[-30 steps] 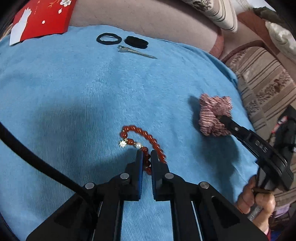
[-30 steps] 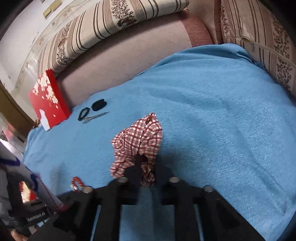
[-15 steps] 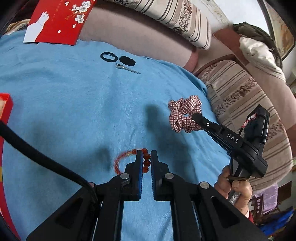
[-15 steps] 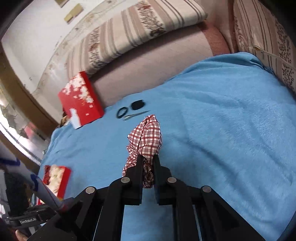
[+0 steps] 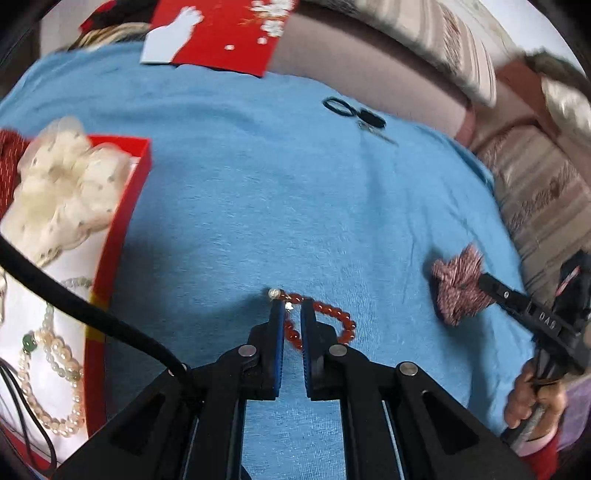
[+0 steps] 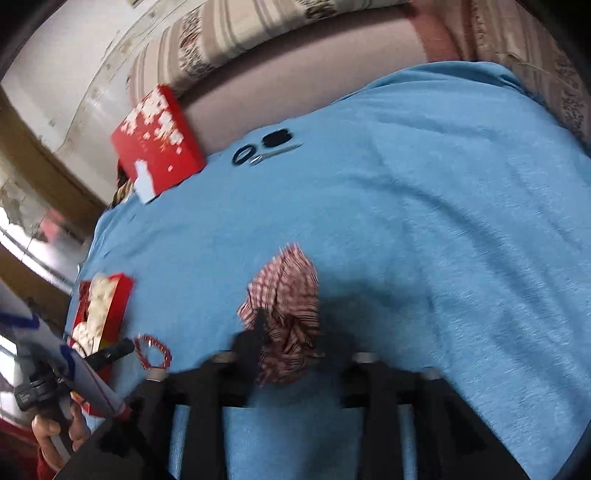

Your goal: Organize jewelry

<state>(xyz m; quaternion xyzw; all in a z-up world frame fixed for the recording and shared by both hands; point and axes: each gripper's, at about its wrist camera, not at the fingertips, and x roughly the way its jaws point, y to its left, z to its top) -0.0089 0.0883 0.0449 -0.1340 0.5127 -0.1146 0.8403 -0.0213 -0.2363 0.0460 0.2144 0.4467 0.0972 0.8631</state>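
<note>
My left gripper (image 5: 291,314) is shut on a red bead bracelet (image 5: 332,314) and holds it above the blue towel (image 5: 277,192). The bracelet also shows in the right wrist view (image 6: 153,350). My right gripper (image 6: 288,343) is shut on a red-and-white checked scrunchie (image 6: 284,295), which hangs from the tips; it also shows in the left wrist view (image 5: 458,291). An open red box (image 5: 122,206) at the left holds a cream scrunchie (image 5: 62,184) and pearl bracelets (image 5: 48,365).
A black hair tie (image 5: 338,106), a black pad (image 5: 371,117) and a metal hair clip (image 5: 380,134) lie at the towel's far edge. The red box lid (image 5: 221,33) leans on the sofa behind. Striped cushions lie to the right.
The left gripper has swung left with the bracelet, bringing the open red box into view. The right gripper has followed leftward with the scrunchie. Both views are blurred by motion.
</note>
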